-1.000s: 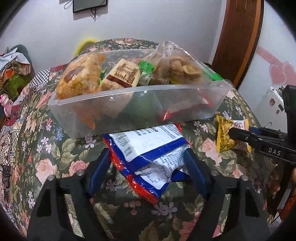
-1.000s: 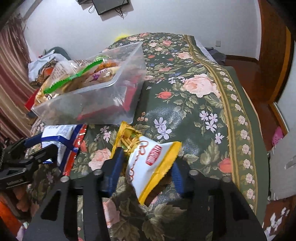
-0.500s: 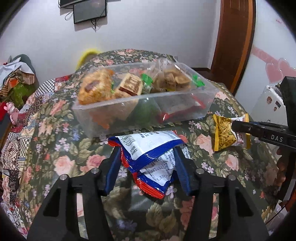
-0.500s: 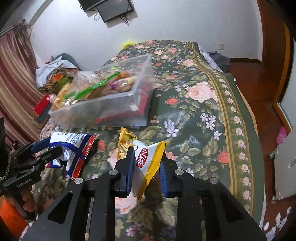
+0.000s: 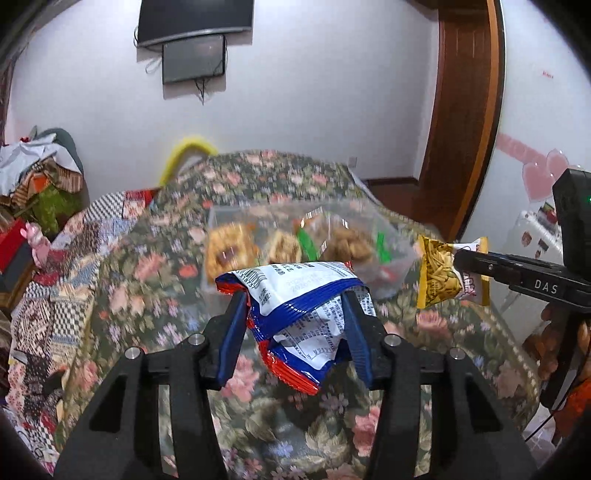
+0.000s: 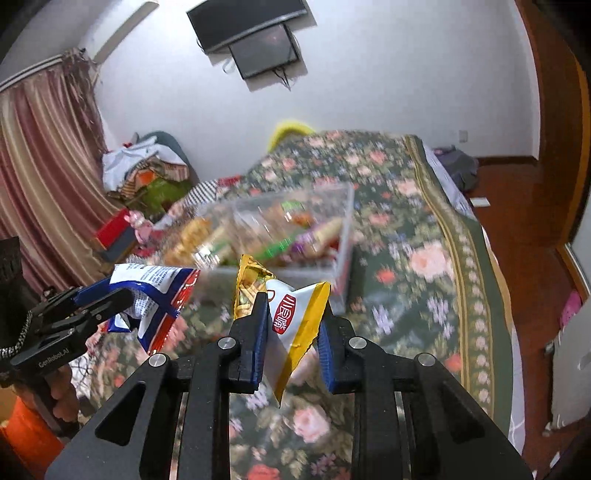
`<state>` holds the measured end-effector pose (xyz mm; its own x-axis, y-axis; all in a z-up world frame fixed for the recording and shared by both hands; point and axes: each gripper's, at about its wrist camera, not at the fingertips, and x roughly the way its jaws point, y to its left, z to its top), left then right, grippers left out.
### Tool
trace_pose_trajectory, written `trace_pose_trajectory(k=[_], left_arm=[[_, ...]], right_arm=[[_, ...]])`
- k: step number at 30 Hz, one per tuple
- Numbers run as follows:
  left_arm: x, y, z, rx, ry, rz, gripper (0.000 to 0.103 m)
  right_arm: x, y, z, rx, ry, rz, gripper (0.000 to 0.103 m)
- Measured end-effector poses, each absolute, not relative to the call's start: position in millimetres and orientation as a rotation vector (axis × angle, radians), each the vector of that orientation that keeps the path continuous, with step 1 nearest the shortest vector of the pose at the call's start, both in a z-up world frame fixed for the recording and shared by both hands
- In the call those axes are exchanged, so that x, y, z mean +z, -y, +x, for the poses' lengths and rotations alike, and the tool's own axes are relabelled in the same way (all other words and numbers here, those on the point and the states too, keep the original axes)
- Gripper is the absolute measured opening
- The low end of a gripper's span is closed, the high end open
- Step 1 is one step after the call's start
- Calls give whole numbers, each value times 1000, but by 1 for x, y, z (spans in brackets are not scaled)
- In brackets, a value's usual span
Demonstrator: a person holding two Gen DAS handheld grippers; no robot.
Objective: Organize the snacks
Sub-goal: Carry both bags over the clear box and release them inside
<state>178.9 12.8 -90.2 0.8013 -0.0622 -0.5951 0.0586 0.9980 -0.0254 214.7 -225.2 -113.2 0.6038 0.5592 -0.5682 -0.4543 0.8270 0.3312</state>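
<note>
My left gripper (image 5: 295, 299) is shut on a blue, white and red snack packet (image 5: 299, 306) and holds it in the air above the bed; it also shows in the right wrist view (image 6: 155, 295). My right gripper (image 6: 291, 306) is shut on a yellow and white snack bag (image 6: 291, 314), also lifted, seen at the right in the left wrist view (image 5: 447, 277). A clear plastic bin (image 5: 306, 240) with several snacks sits on the floral bedspread (image 5: 155, 280) beyond both packets, blurred; it shows in the right wrist view too (image 6: 288, 229).
A pile of clothes (image 5: 40, 184) lies at the far left. A wall TV (image 5: 192, 22) hangs above the bed. A wooden door frame (image 5: 465, 110) stands at the right. A striped curtain (image 6: 40, 177) hangs at the left.
Both grippers have closed on their packets and lifted them off the bedspread. The bin now looks farther away and lower in both views.
</note>
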Motion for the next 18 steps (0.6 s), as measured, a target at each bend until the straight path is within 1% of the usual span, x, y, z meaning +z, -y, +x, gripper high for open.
trace_pose_trajectory(k=[8,12,18], left_arm=[[-67,-23,206,-32,-577,-17,51],[-67,-26,227,-14,-570,-15,51],[-82,-31,261,10,-588,-29,51]], right_arm=[[-84,206,237,617,-635,187,22],[-77,194,251,626,-613,186,22],[-81,187,279,602,-618,226,22]])
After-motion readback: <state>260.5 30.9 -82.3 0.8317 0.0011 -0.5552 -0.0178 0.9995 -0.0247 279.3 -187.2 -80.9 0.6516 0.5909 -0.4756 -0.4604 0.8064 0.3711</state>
